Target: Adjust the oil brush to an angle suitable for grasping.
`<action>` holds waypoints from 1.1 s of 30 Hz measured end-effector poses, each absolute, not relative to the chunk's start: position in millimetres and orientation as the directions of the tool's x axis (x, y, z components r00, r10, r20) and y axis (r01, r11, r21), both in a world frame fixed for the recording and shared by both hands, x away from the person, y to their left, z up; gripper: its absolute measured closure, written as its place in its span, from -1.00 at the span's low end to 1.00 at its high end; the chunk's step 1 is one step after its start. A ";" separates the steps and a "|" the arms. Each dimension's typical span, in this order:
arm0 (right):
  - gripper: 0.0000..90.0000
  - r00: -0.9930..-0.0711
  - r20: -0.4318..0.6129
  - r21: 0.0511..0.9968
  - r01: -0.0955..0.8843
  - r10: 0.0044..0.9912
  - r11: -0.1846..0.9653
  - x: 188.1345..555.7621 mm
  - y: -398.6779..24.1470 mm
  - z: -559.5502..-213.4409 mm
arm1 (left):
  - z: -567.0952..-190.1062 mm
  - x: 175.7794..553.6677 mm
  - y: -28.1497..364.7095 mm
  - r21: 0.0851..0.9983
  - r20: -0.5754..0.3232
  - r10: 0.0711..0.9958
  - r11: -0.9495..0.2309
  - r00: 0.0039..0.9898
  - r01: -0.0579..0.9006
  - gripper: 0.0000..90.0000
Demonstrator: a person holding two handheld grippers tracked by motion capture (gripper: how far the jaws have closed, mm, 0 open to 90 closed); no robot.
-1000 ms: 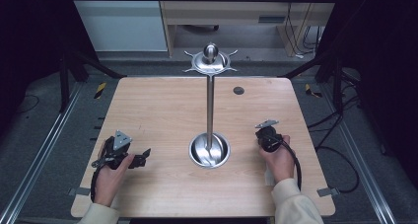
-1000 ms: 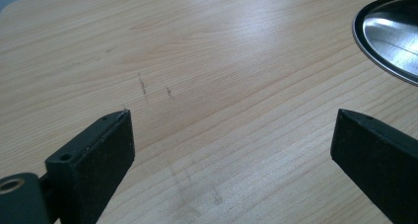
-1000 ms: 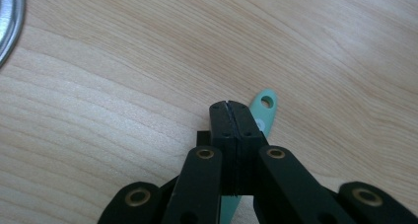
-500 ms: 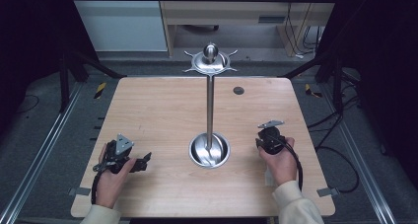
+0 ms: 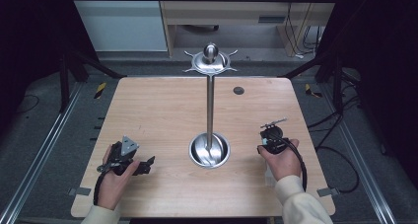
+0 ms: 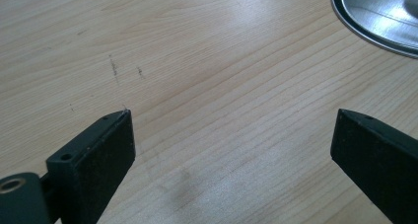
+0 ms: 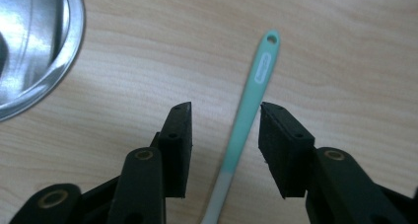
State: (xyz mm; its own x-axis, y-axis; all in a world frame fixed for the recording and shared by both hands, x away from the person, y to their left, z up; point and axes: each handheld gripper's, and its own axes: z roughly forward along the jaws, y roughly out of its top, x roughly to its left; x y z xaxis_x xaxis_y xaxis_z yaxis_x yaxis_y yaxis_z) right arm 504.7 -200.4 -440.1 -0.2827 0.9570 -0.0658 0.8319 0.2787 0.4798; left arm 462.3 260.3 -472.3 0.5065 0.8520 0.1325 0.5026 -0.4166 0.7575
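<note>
While both hands rest on wooden table (image 5: 162,100), we note left gripper (image 6: 231,135) near front-left edge, jaws wide apart over bare wood, nothing between. Right gripper (image 7: 226,130) sits right of metal stand (image 5: 210,110); jaws partly apart, straddling mint-green toothbrush handle (image 7: 249,103) lying flat on table, not clamped. We see stand's round base (image 7: 34,51) just beside.

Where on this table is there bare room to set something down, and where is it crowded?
Free: the table's far half, left and right of the stand's pole. Crowded: the near strip, with the left gripper, the stand's round base, and the right gripper over a teal handle.
</note>
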 end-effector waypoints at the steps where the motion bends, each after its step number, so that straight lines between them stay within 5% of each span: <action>1: 0.30 -0.267 -0.059 0.470 0.842 0.962 0.263 504.5 -201.3 -440.0 | -472.1 462.5 260.5 0.758 0.130 0.852 -0.415 0.506 0.504 -0.94; 33: 0.54 -0.152 -0.011 0.325 0.934 0.988 0.147 503.6 -211.2 -460.7 | -474.8 465.8 256.0 0.737 0.140 0.839 -0.443 0.526 0.510 -0.94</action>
